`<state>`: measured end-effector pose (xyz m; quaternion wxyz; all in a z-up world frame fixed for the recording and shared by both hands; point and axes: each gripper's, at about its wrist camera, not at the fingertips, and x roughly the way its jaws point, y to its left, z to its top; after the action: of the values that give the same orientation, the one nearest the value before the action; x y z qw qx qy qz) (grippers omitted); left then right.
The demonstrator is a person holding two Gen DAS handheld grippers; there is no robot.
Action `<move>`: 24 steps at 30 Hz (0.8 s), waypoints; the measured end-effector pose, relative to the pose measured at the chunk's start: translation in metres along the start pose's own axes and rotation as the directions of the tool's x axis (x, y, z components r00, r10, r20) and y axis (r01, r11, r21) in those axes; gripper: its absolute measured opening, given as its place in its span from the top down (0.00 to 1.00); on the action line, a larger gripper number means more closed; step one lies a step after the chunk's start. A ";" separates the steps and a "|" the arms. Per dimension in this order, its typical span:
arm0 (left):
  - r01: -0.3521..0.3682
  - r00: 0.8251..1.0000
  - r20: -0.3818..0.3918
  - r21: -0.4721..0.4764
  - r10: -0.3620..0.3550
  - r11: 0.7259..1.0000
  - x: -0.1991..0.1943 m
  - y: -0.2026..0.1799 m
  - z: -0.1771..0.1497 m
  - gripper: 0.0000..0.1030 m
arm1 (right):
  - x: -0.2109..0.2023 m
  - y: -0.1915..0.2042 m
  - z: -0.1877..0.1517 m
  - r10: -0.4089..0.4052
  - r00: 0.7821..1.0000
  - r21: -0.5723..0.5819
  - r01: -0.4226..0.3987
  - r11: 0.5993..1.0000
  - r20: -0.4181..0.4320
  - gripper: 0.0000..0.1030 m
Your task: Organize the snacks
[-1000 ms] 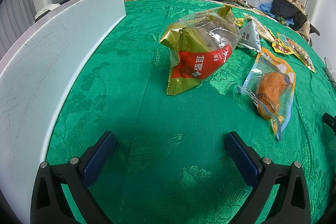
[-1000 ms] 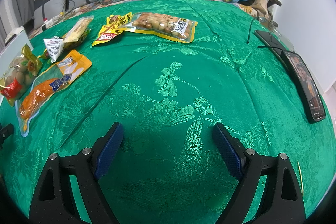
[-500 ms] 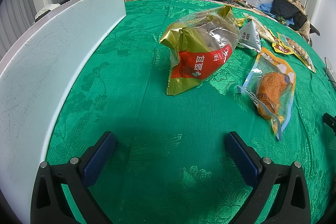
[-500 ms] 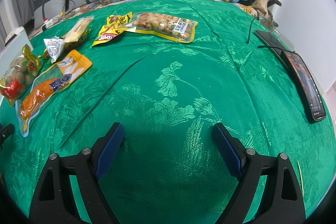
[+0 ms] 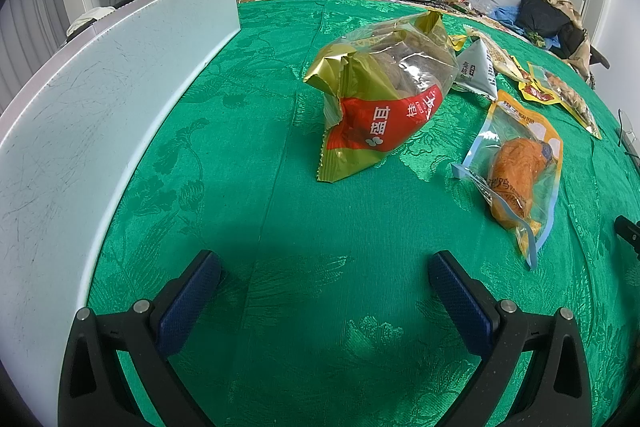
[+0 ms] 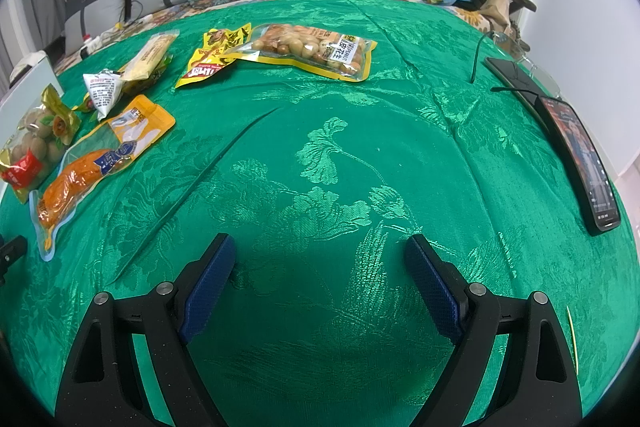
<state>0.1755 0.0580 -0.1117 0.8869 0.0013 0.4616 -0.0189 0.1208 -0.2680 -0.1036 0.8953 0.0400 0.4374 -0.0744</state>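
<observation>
Bright, even light; sharp focus; fisheye bending and dark corners throughout.

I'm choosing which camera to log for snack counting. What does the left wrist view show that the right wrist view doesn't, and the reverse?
Only the left wrist view shows the white board along the cloth's edge, seen at length.

Only the right wrist view shows the peanut bag clearly, the phone and the toothpick.

Both show the gold-and-red snack bag, the orange chicken-leg pouch, the white triangular packet and the green tablecloth. Each view shows its own gripper open: left gripper, right gripper.
</observation>
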 end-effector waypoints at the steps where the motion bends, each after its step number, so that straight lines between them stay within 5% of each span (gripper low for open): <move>1: 0.000 1.000 -0.001 0.000 0.000 1.000 0.000 0.000 0.000 0.00 | 0.000 -0.001 0.000 0.000 1.000 0.000 0.000 1.000 0.000 0.13; 8: 0.025 0.997 -0.078 0.037 -0.022 0.999 0.023 0.006 0.037 0.00 | 0.000 -0.001 0.000 -0.001 1.000 0.000 0.001 1.000 0.000 0.13; 12: -0.019 1.000 0.002 -0.022 0.019 1.000 0.032 0.012 0.047 0.00 | 0.000 -0.001 0.000 -0.001 1.000 -0.001 0.001 1.000 0.000 0.13; 24: -0.019 1.000 0.005 -0.023 0.019 1.000 0.033 0.013 0.048 0.00 | 0.000 -0.001 0.000 -0.002 1.000 -0.001 0.002 1.000 0.000 0.13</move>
<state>0.2341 0.0686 -0.1114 0.8883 -0.0045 0.4593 -0.0053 0.1207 -0.2690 -0.1038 0.8952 0.0392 0.4376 -0.0751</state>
